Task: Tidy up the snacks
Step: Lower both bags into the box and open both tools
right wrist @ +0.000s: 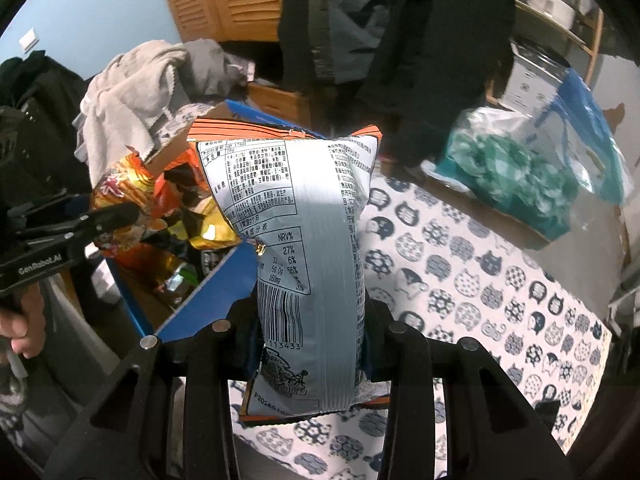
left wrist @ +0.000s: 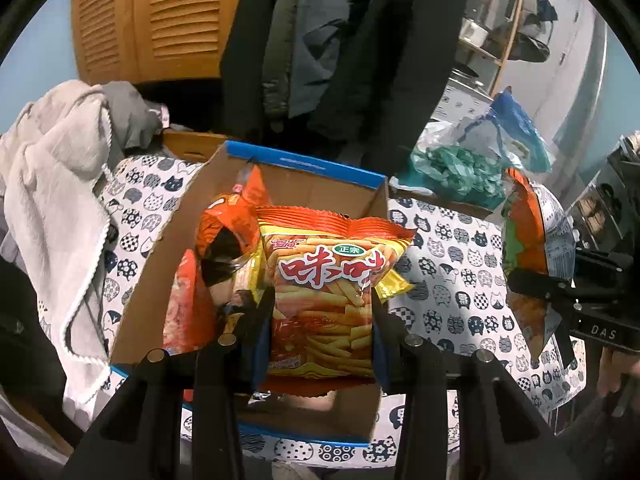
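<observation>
Left gripper (left wrist: 322, 312) clamped on a red-and-yellow snack bag (left wrist: 332, 280) printed with fries, its fingers (left wrist: 260, 312) pressing the bag's two side edges; the bag hangs upright with its front toward the camera, directly above the open cardboard box (left wrist: 304, 168) with blue rims. Below and to the left of this gripper, inside the box, lie further snack packets (left wrist: 224, 232) in orange and red, one leaning against the far wall. Right gripper (right wrist: 312, 320) clamped on a second snack bag (right wrist: 296, 220), held upright with its silver back panel, nutrition table and barcode facing the camera; an orange sealed edge runs along the top. To the left of the right gripper stands the same box (right wrist: 200, 300), its blue corner just beside the held bag, and beyond it the left gripper (right wrist: 116, 216) with its bag. Both grippers are over a surface covered by a cat-patterned cloth (right wrist: 480, 280). Ahead and to the right of the right gripper lies a clear bag of green items (right wrist: 508, 176); ahead and to the left, a heap of grey clothing (right wrist: 136, 80).
</observation>
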### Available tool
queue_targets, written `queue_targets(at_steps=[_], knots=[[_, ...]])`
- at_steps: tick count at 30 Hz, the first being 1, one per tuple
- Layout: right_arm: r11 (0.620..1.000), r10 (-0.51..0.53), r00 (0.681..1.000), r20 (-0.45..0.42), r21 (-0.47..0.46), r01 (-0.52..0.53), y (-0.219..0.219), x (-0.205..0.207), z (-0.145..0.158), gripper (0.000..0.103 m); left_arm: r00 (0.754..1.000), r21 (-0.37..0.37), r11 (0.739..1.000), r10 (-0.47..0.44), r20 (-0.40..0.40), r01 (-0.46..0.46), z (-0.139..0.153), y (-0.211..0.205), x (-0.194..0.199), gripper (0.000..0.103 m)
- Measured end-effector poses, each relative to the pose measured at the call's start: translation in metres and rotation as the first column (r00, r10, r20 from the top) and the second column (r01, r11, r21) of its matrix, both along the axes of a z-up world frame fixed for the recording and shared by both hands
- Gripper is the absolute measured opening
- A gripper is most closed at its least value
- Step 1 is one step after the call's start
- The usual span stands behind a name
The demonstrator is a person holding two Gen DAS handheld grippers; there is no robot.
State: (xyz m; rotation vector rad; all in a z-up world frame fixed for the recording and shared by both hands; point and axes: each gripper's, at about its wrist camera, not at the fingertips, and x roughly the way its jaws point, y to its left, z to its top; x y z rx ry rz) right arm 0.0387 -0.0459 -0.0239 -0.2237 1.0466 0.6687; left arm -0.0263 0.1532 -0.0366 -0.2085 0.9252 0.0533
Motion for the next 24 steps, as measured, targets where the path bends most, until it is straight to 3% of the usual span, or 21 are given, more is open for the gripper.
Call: queue_targets(at_steps=[24], knots=[[0.996,0.061,0.994,-0.094,0.07,-0.054,0.107,0.035,-0.007,0.036,0.984,-0.039,0.984,0.17,-0.047,-0.172,-0.02,0.057,-0.002,0.042]])
